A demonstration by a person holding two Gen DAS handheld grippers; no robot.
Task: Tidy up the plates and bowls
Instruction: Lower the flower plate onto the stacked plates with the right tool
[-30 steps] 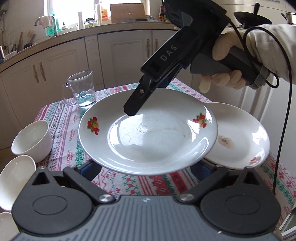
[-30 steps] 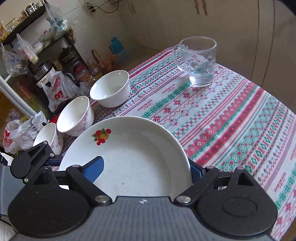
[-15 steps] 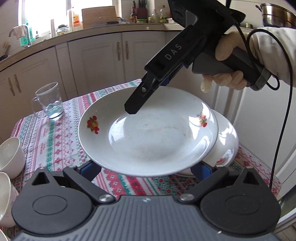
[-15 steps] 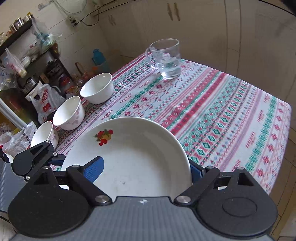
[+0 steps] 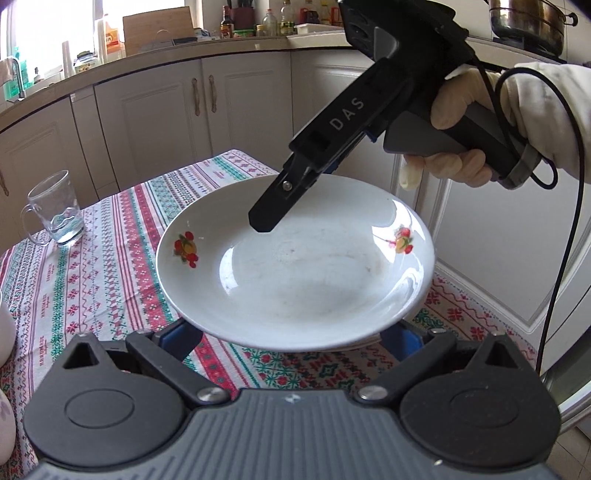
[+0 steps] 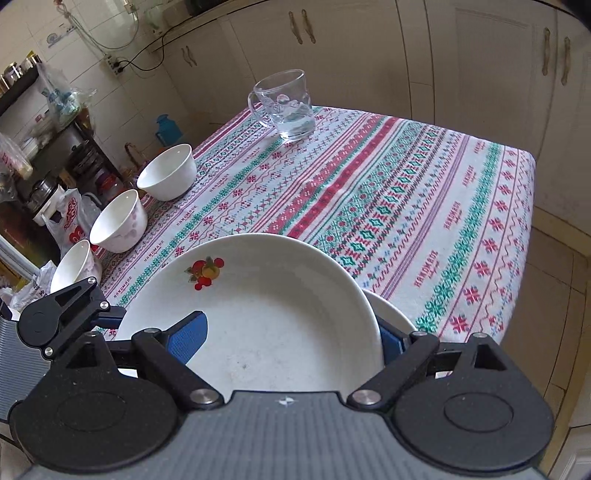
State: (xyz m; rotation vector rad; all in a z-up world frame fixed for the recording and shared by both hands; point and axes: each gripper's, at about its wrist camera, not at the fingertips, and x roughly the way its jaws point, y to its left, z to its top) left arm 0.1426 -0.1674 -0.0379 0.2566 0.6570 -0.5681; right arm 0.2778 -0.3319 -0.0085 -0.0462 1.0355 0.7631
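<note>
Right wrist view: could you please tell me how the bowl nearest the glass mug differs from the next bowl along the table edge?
The plain bowl is all white, while the patterned bowl has a faint pink print on its outside. The plain bowl stands closer to the glass mug; the patterned bowl stands nearer the camera. Both are white inside, upright, empty and apart from each other on the striped tablecloth, near its edge.

Home kitchen: cabinets [image 5: 155,110], countertop bottles [image 5: 273,22].
</note>
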